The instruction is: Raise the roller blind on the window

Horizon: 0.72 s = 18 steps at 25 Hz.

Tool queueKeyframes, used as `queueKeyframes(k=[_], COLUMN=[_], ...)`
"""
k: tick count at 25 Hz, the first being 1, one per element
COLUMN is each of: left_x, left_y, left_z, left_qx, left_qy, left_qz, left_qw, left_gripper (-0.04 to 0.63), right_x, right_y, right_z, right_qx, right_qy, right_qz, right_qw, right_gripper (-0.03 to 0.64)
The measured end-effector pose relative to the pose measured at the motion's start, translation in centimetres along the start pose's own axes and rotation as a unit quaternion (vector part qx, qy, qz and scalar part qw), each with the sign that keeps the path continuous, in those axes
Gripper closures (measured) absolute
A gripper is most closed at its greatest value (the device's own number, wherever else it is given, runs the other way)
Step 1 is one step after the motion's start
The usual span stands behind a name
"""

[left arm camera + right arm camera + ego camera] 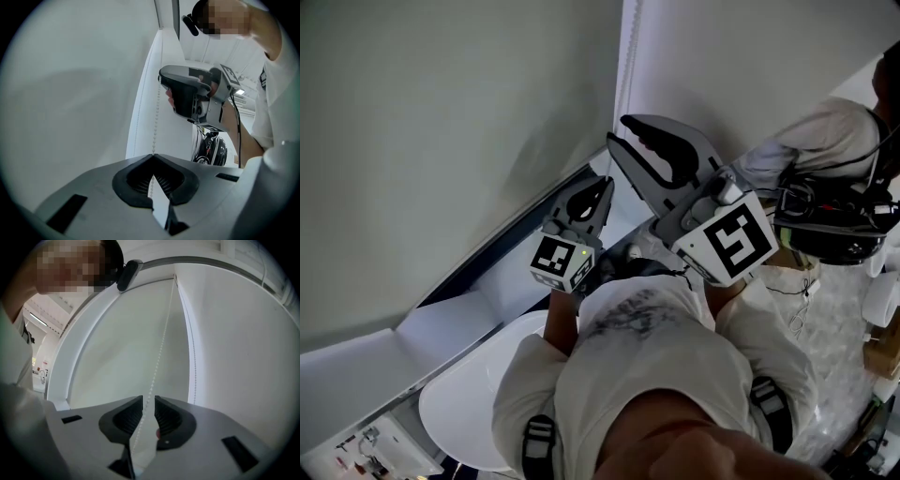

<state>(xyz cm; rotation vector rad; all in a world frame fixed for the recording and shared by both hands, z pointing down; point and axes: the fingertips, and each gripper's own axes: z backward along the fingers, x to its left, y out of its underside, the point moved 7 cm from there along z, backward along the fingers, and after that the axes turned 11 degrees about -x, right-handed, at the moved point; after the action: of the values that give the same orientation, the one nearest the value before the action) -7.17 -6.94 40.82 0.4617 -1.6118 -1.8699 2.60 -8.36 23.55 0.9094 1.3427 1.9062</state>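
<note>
Left gripper view shows the left gripper [153, 157] with its jaws closed on the bead chain [155, 122], which hangs before the white roller blind [174, 136]. Above it, the right gripper [144, 401] has its jaws slightly apart, and the chain runs between them.

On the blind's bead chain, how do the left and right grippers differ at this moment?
The left gripper is clamped shut on the bead chain; the right gripper keeps a narrow gap, the chain running through it. The right gripper sits higher up the chain than the left gripper. Both have the chain between their jaws.
</note>
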Motion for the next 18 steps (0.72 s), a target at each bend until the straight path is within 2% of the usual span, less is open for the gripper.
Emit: queueKeyframes(k=[5,8,11,14,18], left_x=[-0.2,-0.3,-0.4,-0.5,-0.6], left_y=[0.1,0.1,0.5,1.1,2.0], left_z=[0.3,0.3,0.1,0.1,-0.1], left_qx=[-0.002,-0.004,-0.004,-0.003,0.008], left_qy=[0.003,0.004,0.007,0.010,0.011], left_qz=[0.002,0.002,0.013,0.034,0.041], left_qw=[1.0000,1.0000,0.9999,0.9994,0.9991], left_gripper=[0.588,0.588,0.588,0.588,0.588], right_x=[-0.2,-0.1,-0.1,-0.3,-0.5], right_y=[-0.2,-0.2,0.3,0.9,1.6], right_z=[-1.0,-1.0,-0.6,0.0,0.6], right_qx=[0.007,0.003,-0.007,-0.015,-0.009], right_qy=[0.001,0.003,0.004,0.008,0.015], right_qz=[-0.007,-0.034,-0.064,-0.069,-0.063], right_qw=[1.000,0.999,0.998,0.997,0.998], right_gripper=[0.530,0.554,0.555,0.555,0.555])
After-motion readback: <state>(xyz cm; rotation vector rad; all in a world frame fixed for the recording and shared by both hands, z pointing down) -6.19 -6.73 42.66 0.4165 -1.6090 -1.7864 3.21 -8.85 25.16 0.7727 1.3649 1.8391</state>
